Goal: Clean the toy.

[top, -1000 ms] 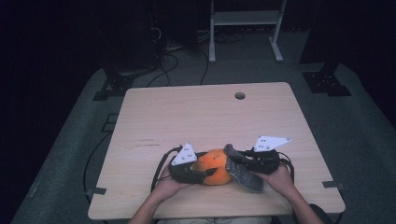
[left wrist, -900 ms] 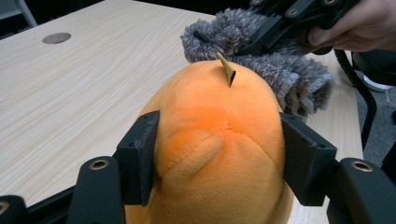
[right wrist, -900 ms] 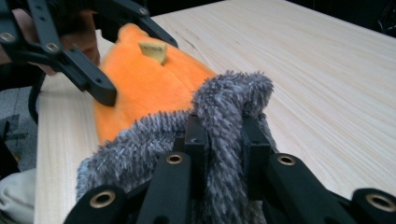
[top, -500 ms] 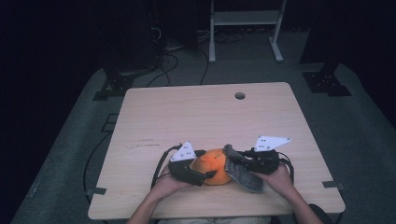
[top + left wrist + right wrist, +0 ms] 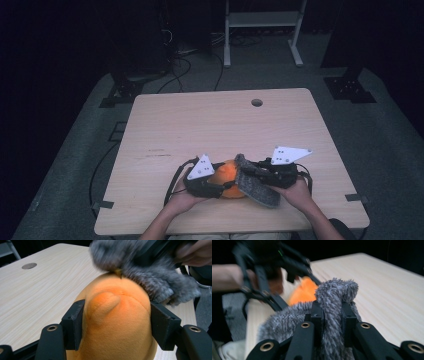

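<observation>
An orange plush toy (image 5: 226, 174) lies near the table's front edge, with a grey furry fabric piece (image 5: 256, 184) draped over its right side. My left gripper (image 5: 218, 184) comes in from the left. Its jaws have just been closing, and the pads now press into the orange plush (image 5: 117, 312) on both sides. My right gripper (image 5: 251, 174) is shut on a fold of the grey fur (image 5: 337, 290), pinched upright between its pads (image 5: 317, 315). In the right gripper view the orange plush (image 5: 303, 292) shows behind the fur.
The light wooden table (image 5: 200, 125) has a round cable hole (image 5: 256, 102) at the back. A white metal stand (image 5: 260, 30) and floor cables (image 5: 185, 65) are beyond the far edge. Both of the person's hands rest at the front edge.
The left gripper's jaws looked spread wider half a second ago and are tight on the orange plush again. Both hands stay in about the same place.
</observation>
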Action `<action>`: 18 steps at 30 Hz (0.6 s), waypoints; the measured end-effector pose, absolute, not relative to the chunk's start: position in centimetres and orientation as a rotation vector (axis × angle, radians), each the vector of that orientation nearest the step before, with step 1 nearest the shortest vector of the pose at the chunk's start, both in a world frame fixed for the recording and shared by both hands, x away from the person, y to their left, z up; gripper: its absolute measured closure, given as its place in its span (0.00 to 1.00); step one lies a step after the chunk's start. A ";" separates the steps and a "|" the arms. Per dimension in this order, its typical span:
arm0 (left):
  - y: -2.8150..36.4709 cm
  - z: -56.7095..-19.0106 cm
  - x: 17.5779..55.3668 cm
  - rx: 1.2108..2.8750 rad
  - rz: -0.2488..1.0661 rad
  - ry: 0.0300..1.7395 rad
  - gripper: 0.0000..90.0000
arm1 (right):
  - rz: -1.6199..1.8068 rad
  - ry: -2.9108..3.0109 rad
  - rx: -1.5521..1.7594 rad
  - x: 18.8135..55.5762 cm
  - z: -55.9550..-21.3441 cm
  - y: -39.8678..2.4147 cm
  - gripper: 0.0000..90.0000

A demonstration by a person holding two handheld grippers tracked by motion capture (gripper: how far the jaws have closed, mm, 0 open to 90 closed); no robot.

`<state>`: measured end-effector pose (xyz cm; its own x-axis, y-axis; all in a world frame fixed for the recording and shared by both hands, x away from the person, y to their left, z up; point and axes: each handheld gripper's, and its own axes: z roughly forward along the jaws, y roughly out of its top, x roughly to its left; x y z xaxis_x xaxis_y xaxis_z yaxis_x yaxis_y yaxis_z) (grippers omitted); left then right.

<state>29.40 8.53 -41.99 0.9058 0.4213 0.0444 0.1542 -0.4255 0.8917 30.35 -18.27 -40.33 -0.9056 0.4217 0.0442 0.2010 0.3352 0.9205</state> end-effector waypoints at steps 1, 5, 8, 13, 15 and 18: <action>8.6 -42.0 29.4 2.008 0.313 0.419 0.40 | 1.612 2.408 0.595 30.7 -40.7 -18.5 0.85; 9.1 -42.0 29.7 1.997 0.298 0.439 0.40 | 1.521 2.407 0.687 31.4 -41.5 -19.6 0.85; 8.9 -41.8 29.5 2.003 0.318 0.427 0.40 | 1.573 2.369 0.676 31.0 -40.8 -20.2 0.85; 8.0 -41.6 28.9 2.021 0.345 0.384 0.40 | 1.707 2.343 0.474 29.1 -38.6 -18.2 0.85; 7.8 -41.5 28.6 2.032 0.350 0.359 0.40 | 1.624 2.393 0.431 29.0 -39.0 -17.2 0.85; 7.8 -41.7 28.5 2.043 0.357 0.362 0.40 | 1.596 2.433 0.472 29.8 -40.0 -17.3 0.85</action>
<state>28.45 7.83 -41.67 0.9120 0.3978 0.1000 0.1062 -0.4646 0.8792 29.76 -17.25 -40.02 -0.9305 0.3662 0.0127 0.1574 0.3682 0.9163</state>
